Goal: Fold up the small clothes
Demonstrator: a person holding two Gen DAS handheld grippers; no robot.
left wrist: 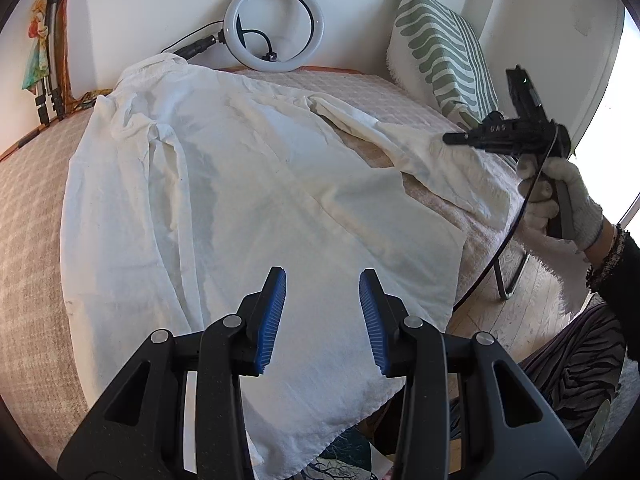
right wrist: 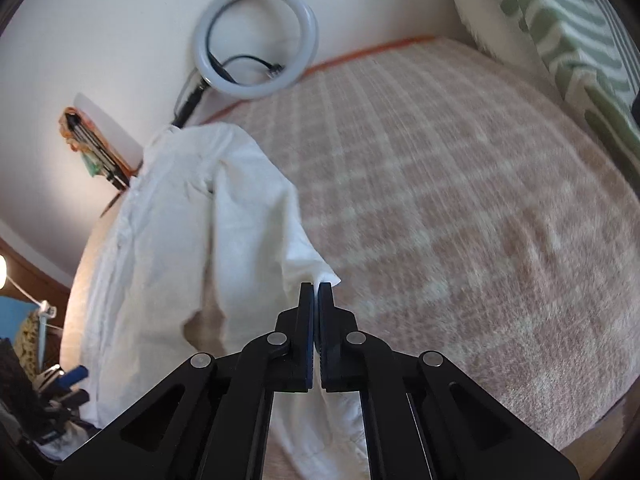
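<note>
— While spread back-up over the pink checked blanket [left wrist: 24,208], where exactly, that white shirt [left wrist: 240,184]?
— Lying across most of the bed, collar end toward the ring light [left wrist: 273,26], hem hanging off the near edge. One sleeve folded onto the body on the side far from the striped pillow [left wrist: 440,44], the other stretched out toward that pillow.
— And the left gripper [left wrist: 322,320]?
— Hovering above the hem, blue pads wide apart, gripping nothing.
— Right gripper [right wrist: 317,292]?
— Clamped tight on a pinch of white sleeve cloth, lifted off the blanket [right wrist: 460,208] on the pillow side of the shirt [right wrist: 168,248]. Held by a gloved hand [left wrist: 560,200].
— Any containers?
— None to be made out. Only the ring light leaning on the wall behind the collar, cable looped inside it, and the pillow [right wrist: 560,20] propped beside it.
</note>
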